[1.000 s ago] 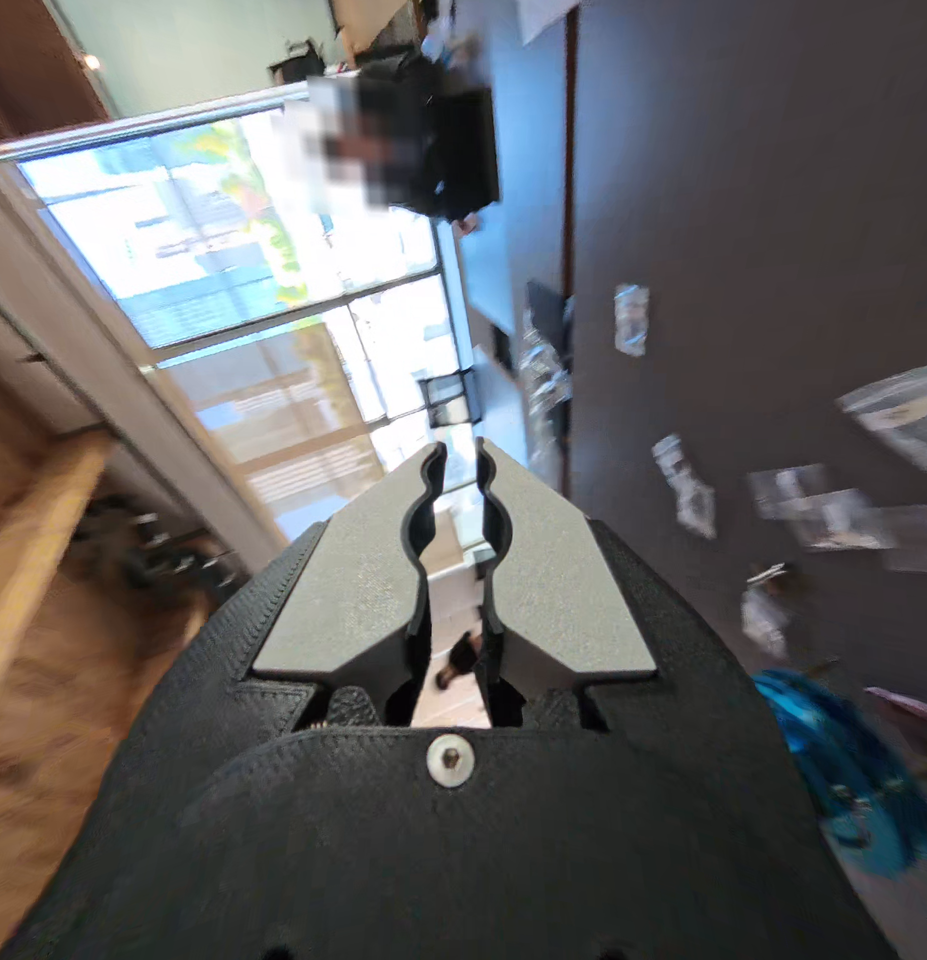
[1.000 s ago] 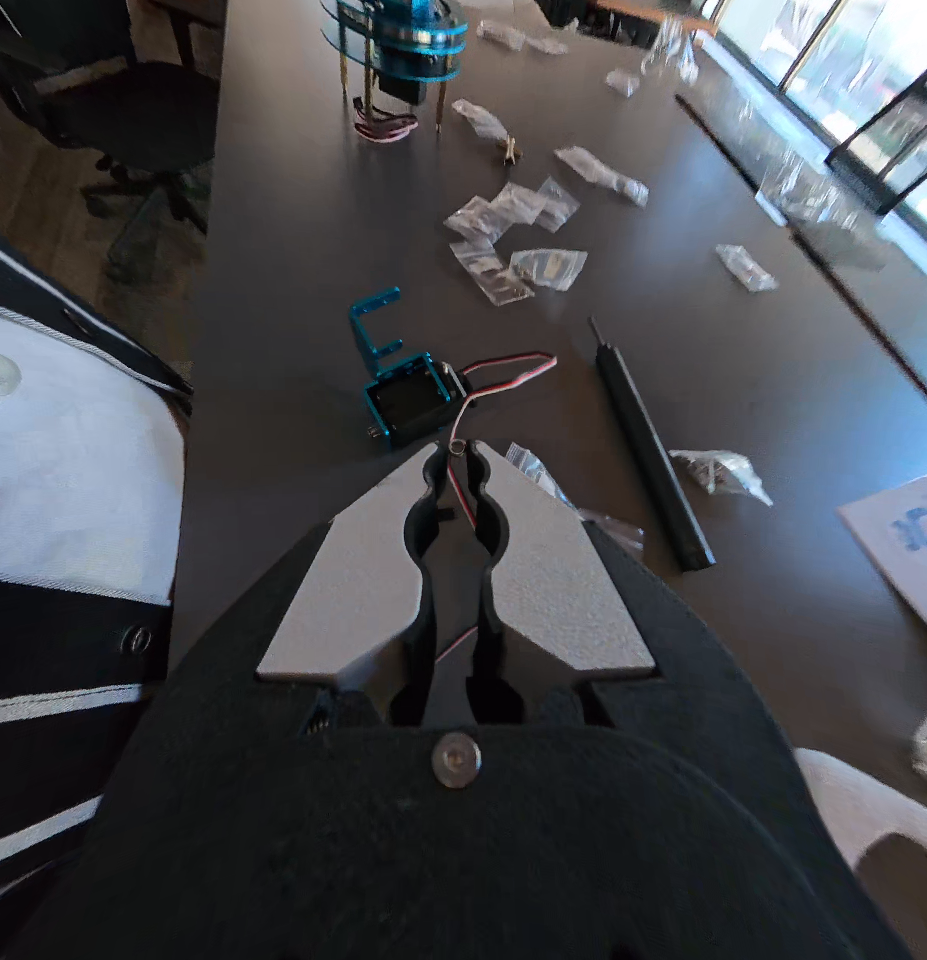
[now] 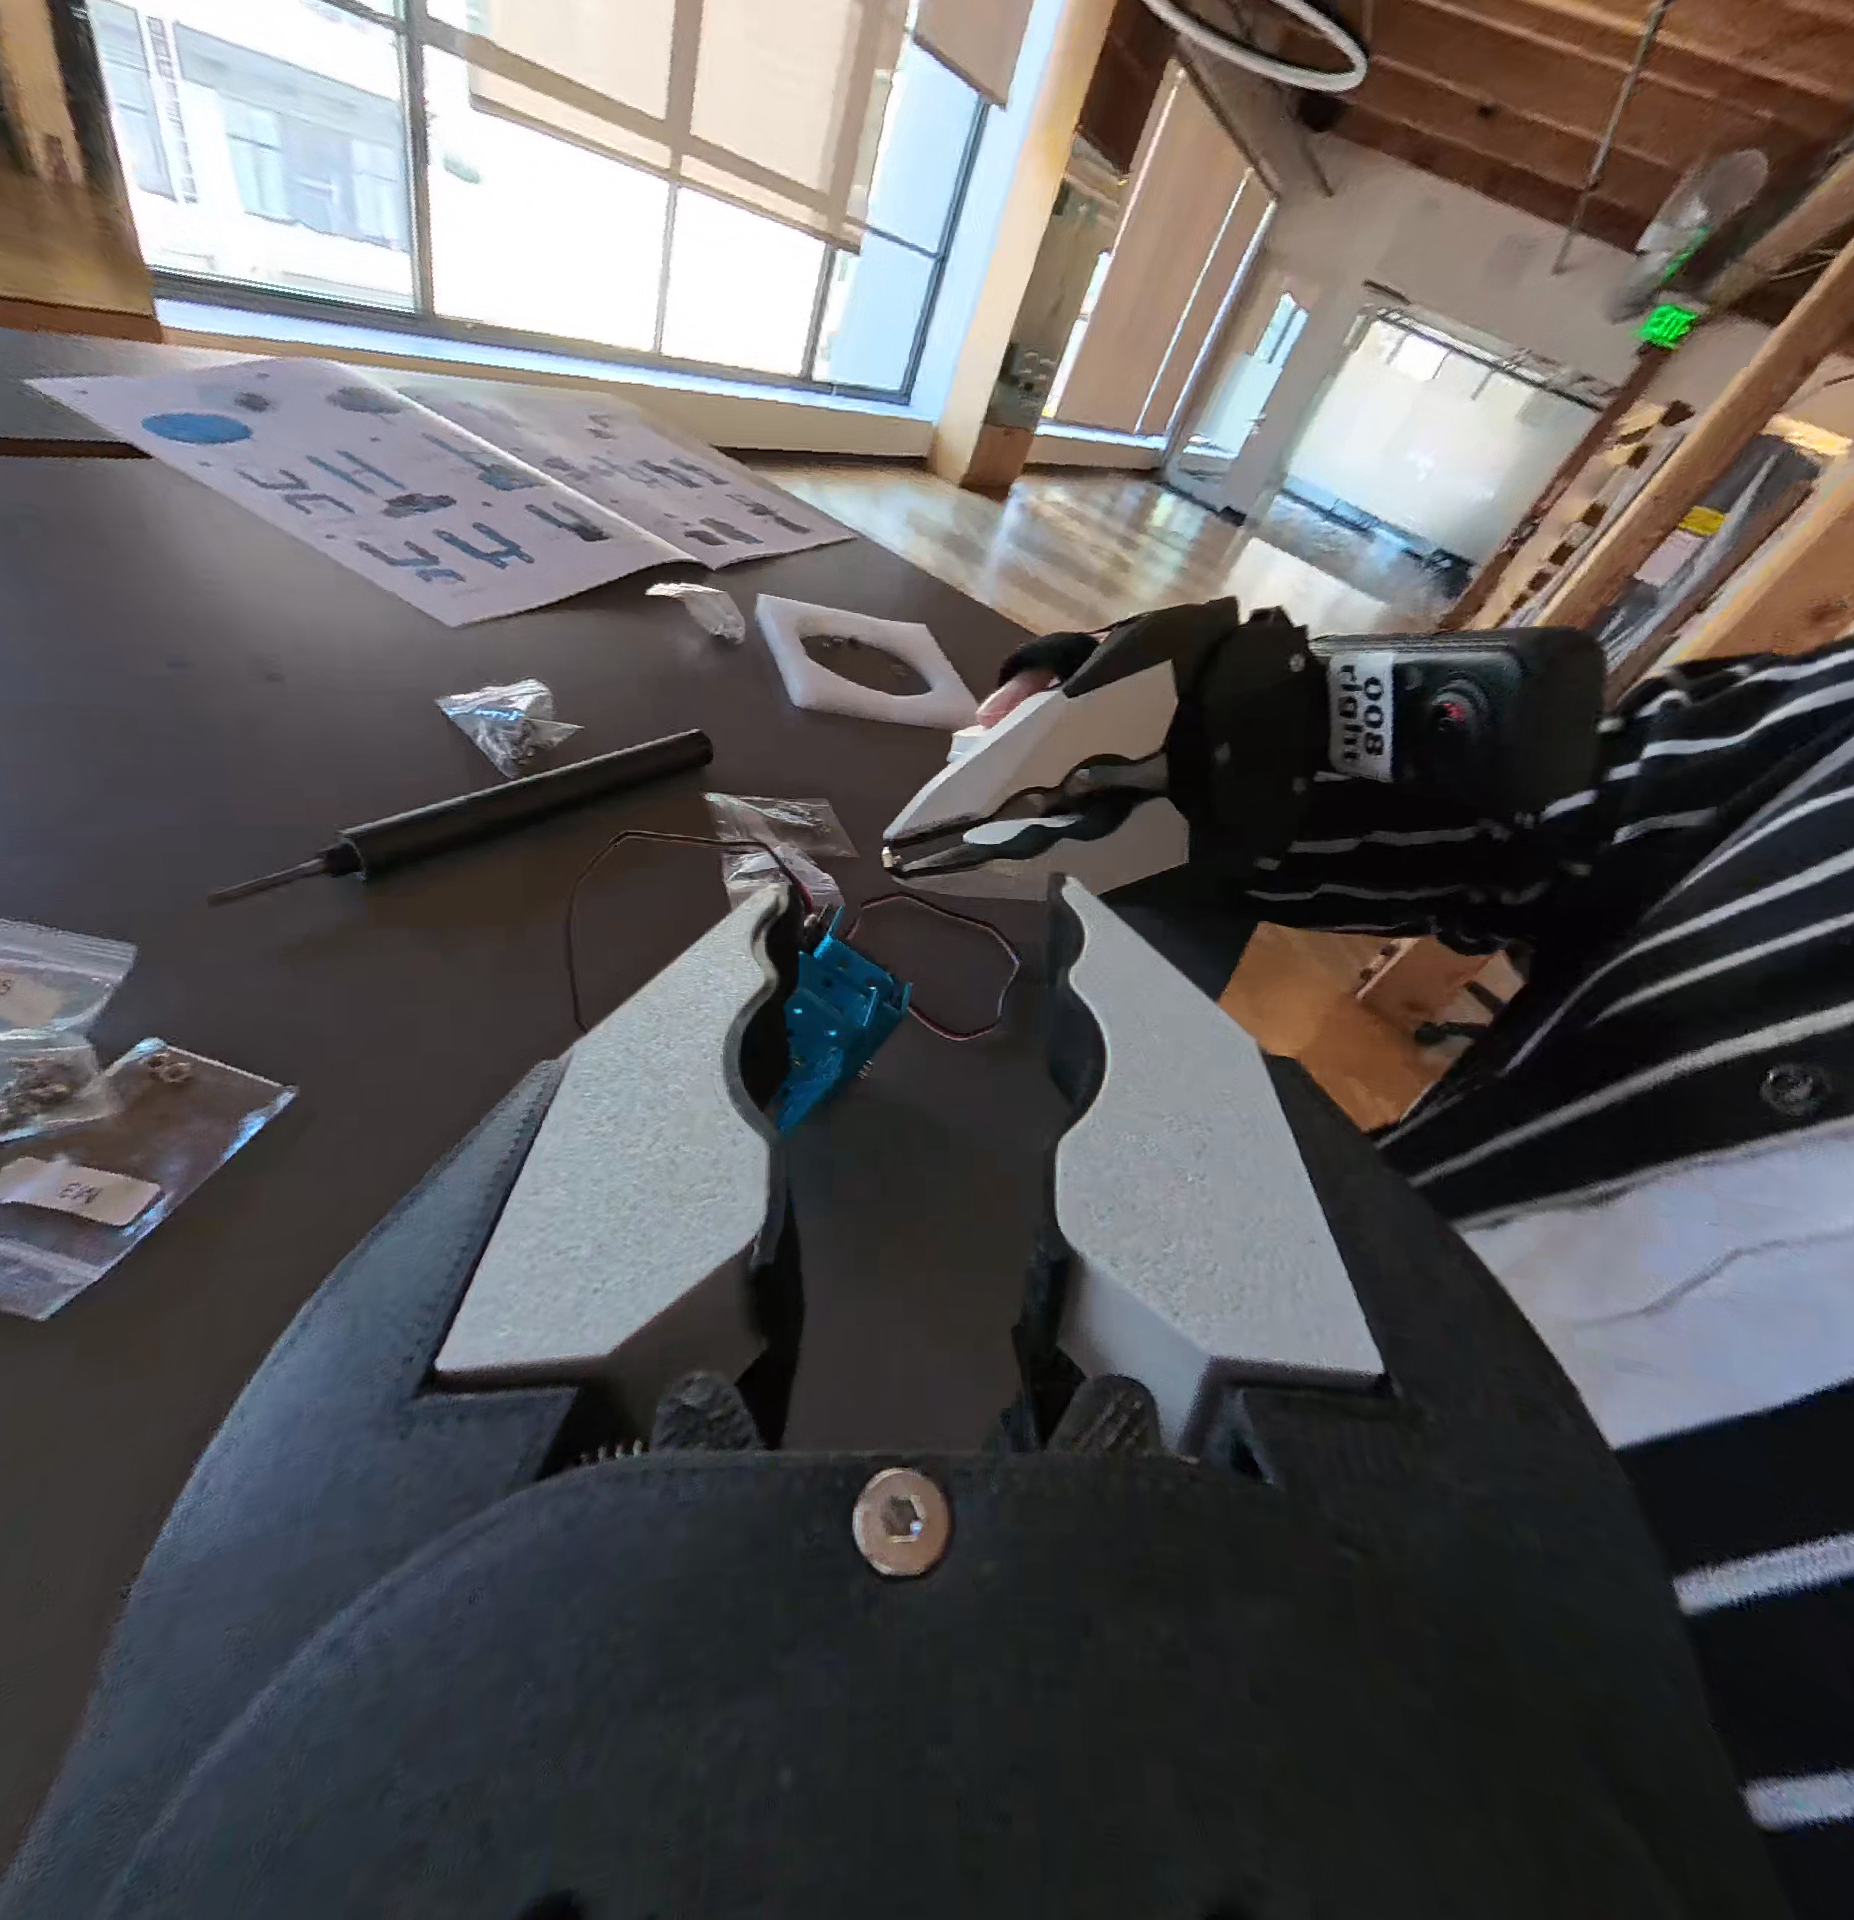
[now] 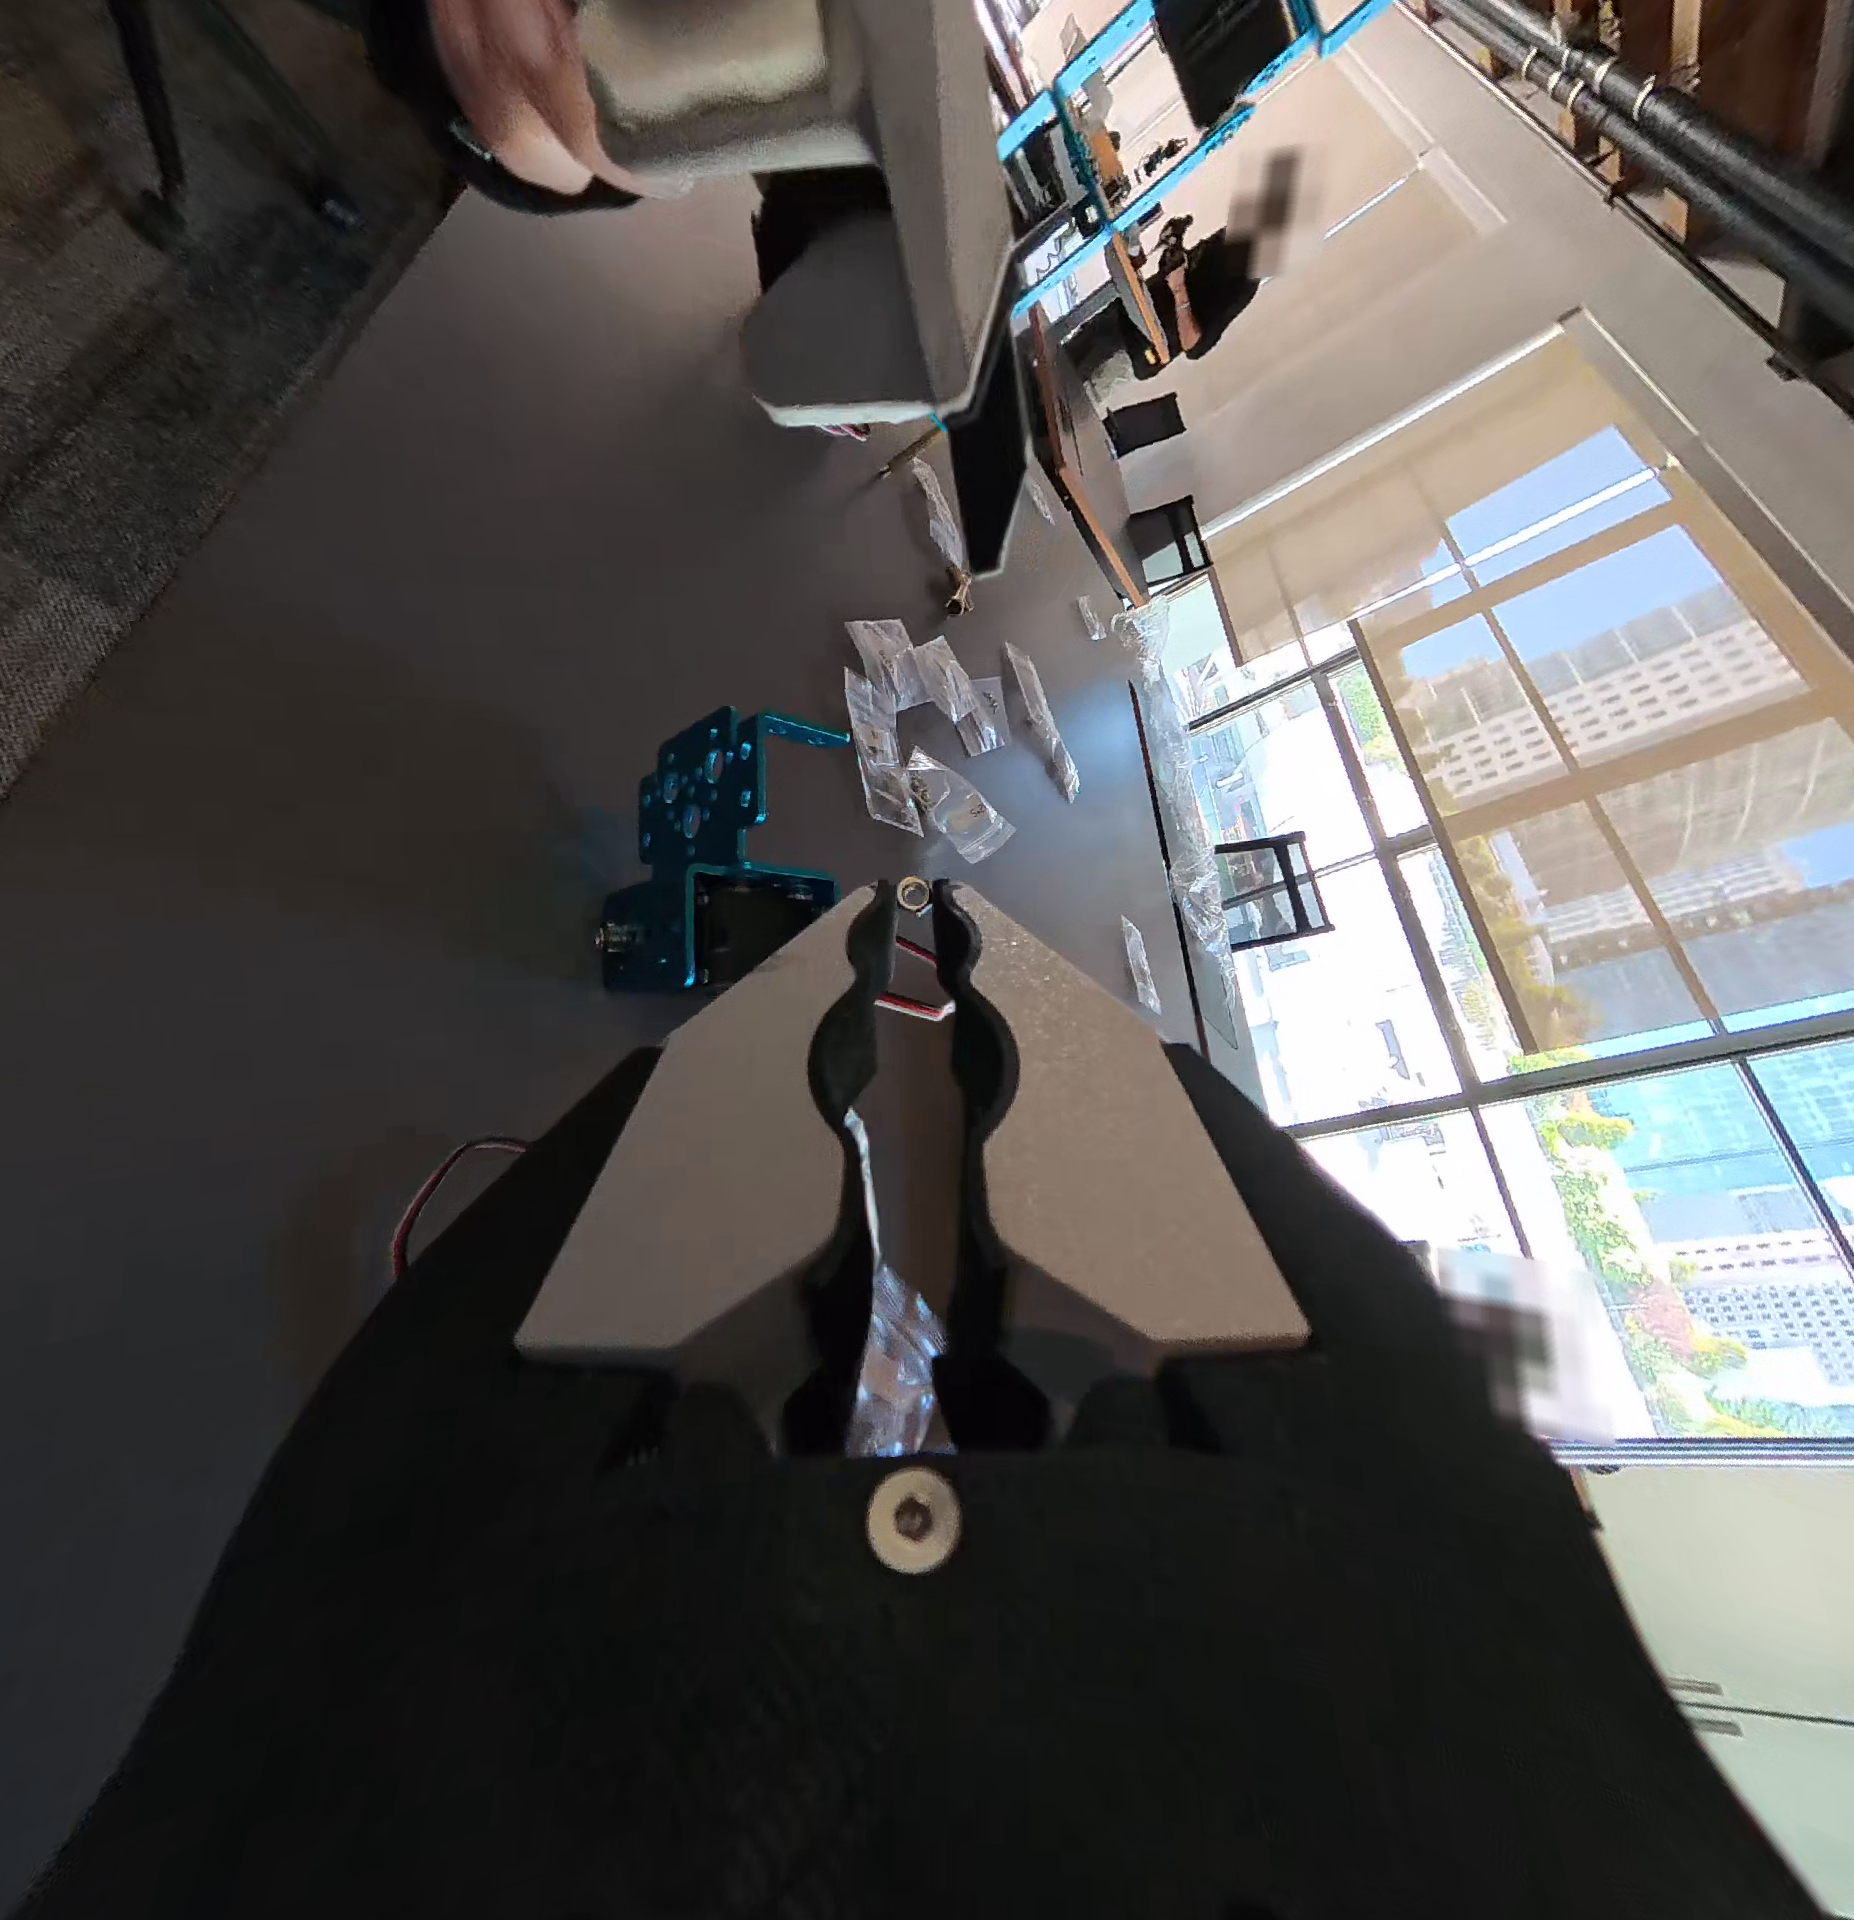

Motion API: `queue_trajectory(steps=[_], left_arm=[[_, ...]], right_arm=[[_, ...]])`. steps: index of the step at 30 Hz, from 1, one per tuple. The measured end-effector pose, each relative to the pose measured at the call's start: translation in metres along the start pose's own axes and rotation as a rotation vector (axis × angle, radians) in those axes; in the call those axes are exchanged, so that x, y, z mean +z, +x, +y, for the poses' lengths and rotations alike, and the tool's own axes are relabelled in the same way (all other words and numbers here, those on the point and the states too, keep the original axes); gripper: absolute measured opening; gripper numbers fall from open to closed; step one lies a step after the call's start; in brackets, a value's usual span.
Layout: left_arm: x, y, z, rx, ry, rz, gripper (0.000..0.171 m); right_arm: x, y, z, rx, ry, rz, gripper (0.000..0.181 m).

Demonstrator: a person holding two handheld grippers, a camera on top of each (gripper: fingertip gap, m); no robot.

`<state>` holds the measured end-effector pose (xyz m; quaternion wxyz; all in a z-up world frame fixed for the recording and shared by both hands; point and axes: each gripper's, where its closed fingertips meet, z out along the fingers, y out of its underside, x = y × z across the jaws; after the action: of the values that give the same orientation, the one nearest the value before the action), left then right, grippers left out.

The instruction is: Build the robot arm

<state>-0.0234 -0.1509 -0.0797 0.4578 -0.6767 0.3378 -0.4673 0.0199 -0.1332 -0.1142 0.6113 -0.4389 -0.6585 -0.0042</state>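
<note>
My left hand-held gripper (image 3: 907, 935) stands wide open low over the dark worktop (image 3: 279, 987), its two grey fingers well apart. The small blue metal bracket with a black servo block (image 3: 840, 1013) lies between them at the centre of the left wrist view, just beside the inner edge of the left-hand finger; whether it touches that finger I cannot tell. My right hand-held gripper (image 4: 910, 894) is nearly closed and pinches a tiny brass-coloured metal ring (image 4: 914, 891), perhaps a nut or washer, at its very tips. In the left wrist view that gripper comes in from the right of the frame, its tips near the bracket.

To handle this well, I judge that the pinch on the ring should be light and steady, since so small a part could easily slip out, and that the open fingers should close squarely on the bracket's flat sides.

A thin red and black wire (image 3: 590, 914) loops from the bracket across the worktop and runs close under both grippers; it could snag. A black cylindrical screwdriver (image 3: 518, 805) lies left of centre, with clear plastic bags of small hardware (image 3: 92, 1143) at the left edge and more above centre. A printed paper sheet (image 3: 424, 499) and a white foam square with a round cut-out (image 3: 861, 665) lie farther back.
</note>
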Motion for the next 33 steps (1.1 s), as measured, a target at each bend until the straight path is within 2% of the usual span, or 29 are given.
queue_trajectory(steps=[3,6,12,16,18,22,27,33], left_arm=[[-0.008,0.007,0.001,-0.042,-0.013,0.058,0.044],[-0.008,0.011,0.005,-0.029,-0.081,0.059,0.042],[0.016,0.000,0.001,0.026,-0.127,-0.021,0.037],[0.032,-0.002,0.004,-0.034,-0.182,0.042,0.033],[0.037,-0.006,0.001,-0.050,-0.199,0.074,0.037],[0.045,-0.012,0.013,-0.021,-0.288,0.186,0.039],[0.049,-0.013,0.006,-0.073,-0.218,0.305,0.039],[0.057,-0.015,0.019,-0.067,-0.307,0.362,0.044]], right_arm=[[0.003,0.000,-0.003,0.027,0.003,0.006,0.005],[0.001,0.001,-0.003,0.040,0.018,0.026,0.005],[-0.007,0.006,-0.003,0.047,0.122,0.010,0.005],[-0.006,0.005,0.007,0.139,0.139,-0.025,0.005],[-0.009,0.008,0.004,0.175,0.148,-0.007,0.005],[-0.005,0.006,-0.001,0.209,0.113,0.003,0.005],[-0.005,-0.005,-0.007,0.186,0.066,0.046,0.005],[0.002,-0.017,0.003,0.077,-0.026,0.091,0.005]])
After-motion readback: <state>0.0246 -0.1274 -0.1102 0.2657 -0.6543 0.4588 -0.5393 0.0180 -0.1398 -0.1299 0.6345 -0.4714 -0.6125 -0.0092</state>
